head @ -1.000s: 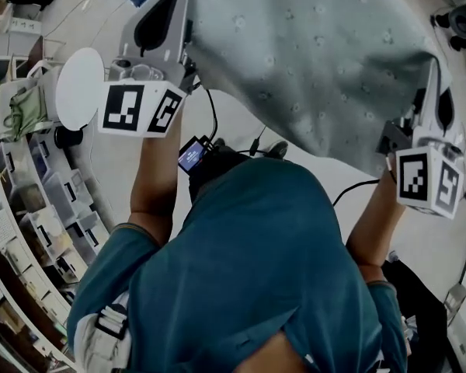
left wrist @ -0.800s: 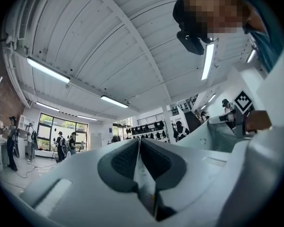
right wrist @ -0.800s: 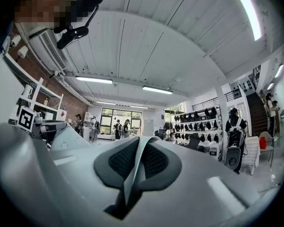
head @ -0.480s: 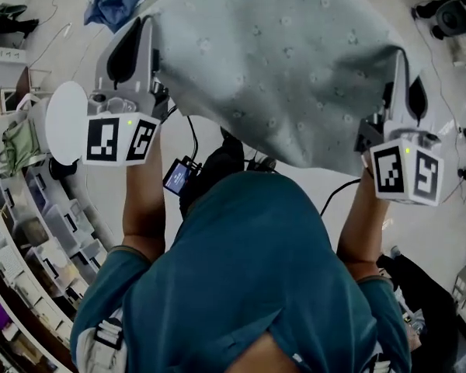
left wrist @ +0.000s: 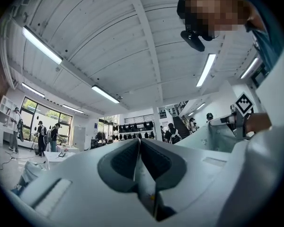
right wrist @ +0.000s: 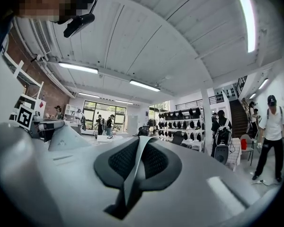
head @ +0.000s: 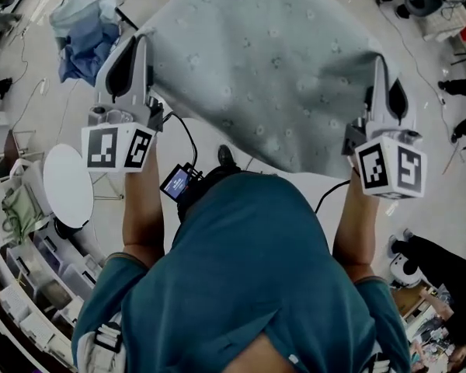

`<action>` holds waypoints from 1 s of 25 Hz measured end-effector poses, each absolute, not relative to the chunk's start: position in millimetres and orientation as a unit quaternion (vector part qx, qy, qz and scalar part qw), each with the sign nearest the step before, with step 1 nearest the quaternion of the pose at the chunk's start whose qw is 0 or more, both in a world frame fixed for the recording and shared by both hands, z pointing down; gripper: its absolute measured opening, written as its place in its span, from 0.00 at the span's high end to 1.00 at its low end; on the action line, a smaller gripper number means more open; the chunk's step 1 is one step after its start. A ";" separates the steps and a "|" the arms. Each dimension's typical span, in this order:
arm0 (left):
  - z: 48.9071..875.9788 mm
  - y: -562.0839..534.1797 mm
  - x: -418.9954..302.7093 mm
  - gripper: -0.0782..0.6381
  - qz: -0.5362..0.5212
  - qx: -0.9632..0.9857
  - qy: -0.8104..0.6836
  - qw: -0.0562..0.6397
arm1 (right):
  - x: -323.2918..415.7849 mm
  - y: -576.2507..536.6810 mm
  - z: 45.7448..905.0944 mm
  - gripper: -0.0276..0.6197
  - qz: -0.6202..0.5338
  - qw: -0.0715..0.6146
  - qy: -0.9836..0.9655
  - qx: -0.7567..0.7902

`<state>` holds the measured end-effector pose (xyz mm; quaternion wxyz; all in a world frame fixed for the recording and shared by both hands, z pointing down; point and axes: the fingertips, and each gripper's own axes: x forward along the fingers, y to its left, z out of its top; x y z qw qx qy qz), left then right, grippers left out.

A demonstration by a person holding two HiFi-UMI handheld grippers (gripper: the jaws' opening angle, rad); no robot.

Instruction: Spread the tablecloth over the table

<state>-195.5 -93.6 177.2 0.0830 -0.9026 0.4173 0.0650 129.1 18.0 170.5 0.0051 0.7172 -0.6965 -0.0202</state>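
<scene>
I hold the tablecloth [head: 272,61] up in front of me by its near edge, one corner in each gripper. My left gripper [head: 140,43] is clamped on the left corner. In the left gripper view its dark pads [left wrist: 121,163] press together with only a thin fold of the pale cloth pinched between them. My right gripper [head: 379,62] is clamped the same way on the right corner, where the right gripper view shows a narrow strip of cloth squeezed between its pads [right wrist: 121,163].

Both grippers point away from me, well apart, with the cloth stretched between them. From there it billows forward over the floor, grey-green with small pale dots. Its near edge sags in a curve between my forearms. What lies under it I cannot tell.

The marker cubes [head: 118,148] sit just above my wrists. A small lit screen [head: 176,183] hangs by my chest on a black cable. To my left stands a round white top [head: 68,185], beside shelves [head: 31,286] of bins. A blue heap of fabric [head: 85,33] lies on the floor beyond my left gripper.
</scene>
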 end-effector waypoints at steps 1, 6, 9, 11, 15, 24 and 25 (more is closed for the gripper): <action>178.2 -103.6 -198.5 0.87 0.065 -0.904 0.414 0.082 | 126.4 10.9 171.8 0.93 -0.020 0.007 -0.693 0.720; 179.6 -149.8 -187.1 0.87 0.071 -0.913 0.394 0.073 | 141.4 -20.2 172.0 0.93 -0.021 0.021 -0.672 0.740; 180.7 -169.5 -180.1 0.87 0.074 -0.916 0.390 0.066 | 149.0 -34.4 169.9 0.93 -0.021 0.029 -0.665 0.746; 184.7 -176.0 -189.1 0.87 0.076 -0.915 0.391 0.060 | 141.0 -39.8 172.1 0.93 -0.020 0.035 -0.664 0.746; 192.9 -181.2 -194.4 0.87 0.071 -0.913 0.398 0.053 | 139.9 -48.2 179.6 0.93 -0.016 0.043 -0.669 0.742; 217.1 -201.7 -171.7 0.87 0.040 -0.896 0.440 0.039 | 177.4 -92.3 211.8 0.93 0.006 0.047 -0.697 0.715; 220.0 -203.4 -171.0 0.87 0.036 -0.892 0.449 0.036 | 179.9 -97.7 215.6 0.93 0.009 0.048 -0.702 0.710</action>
